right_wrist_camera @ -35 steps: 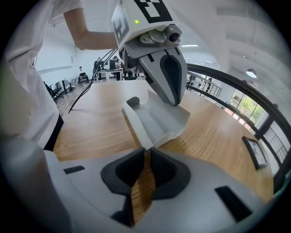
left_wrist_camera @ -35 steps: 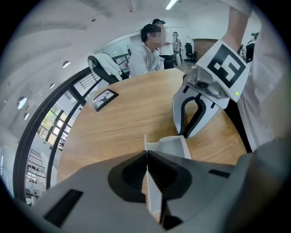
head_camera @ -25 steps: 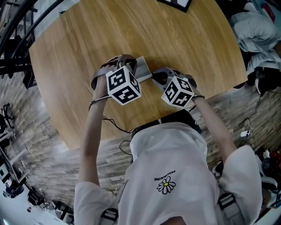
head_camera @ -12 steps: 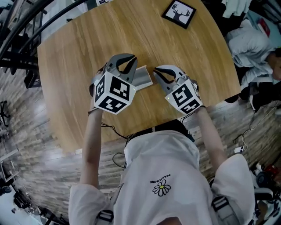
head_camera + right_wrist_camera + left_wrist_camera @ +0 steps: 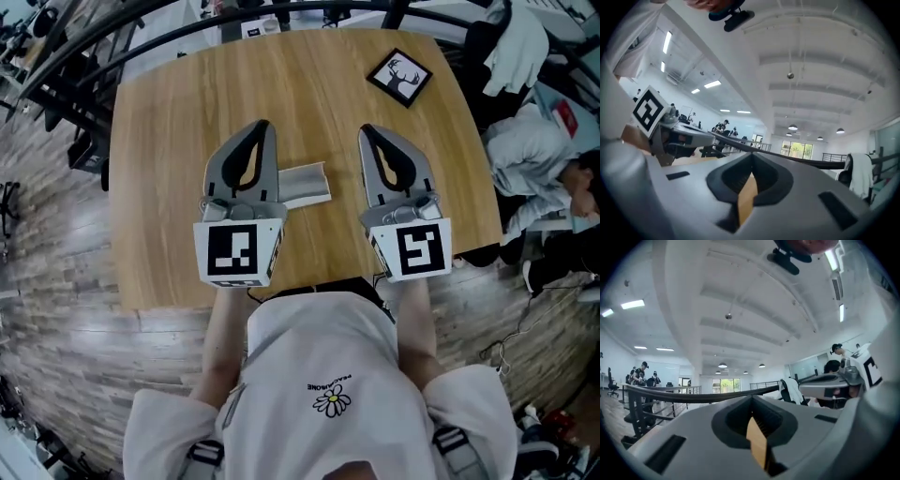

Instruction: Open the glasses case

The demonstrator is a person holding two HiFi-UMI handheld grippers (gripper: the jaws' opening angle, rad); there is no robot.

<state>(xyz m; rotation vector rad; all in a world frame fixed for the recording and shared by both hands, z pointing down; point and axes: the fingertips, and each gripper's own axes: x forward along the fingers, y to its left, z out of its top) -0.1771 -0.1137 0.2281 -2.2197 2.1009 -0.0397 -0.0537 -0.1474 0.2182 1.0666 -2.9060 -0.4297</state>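
Glasses case [image 5: 305, 185] is sitting mid-frame between closed, empty left gripper [image 5: 262, 126] and right gripper [image 5: 367, 130]; probably best pinning one half while lifting the other.

So the glasses case [image 5: 305, 185] lies on the table [image 5: 159, 187], about midway between the left and right edges and a bit closer to the near edge. The left gripper [image 5: 262, 125] is just left of it and the right gripper [image 5: 367, 131] is off to its right. They're side by side, both pointing toward the far edge. A small framed picture [image 5: 400, 78] sits by the far right corner. Past the right edge there's a heap of clothes [image 5: 523, 155], and a rail [image 5: 112, 42] runs beyond the far left corner.
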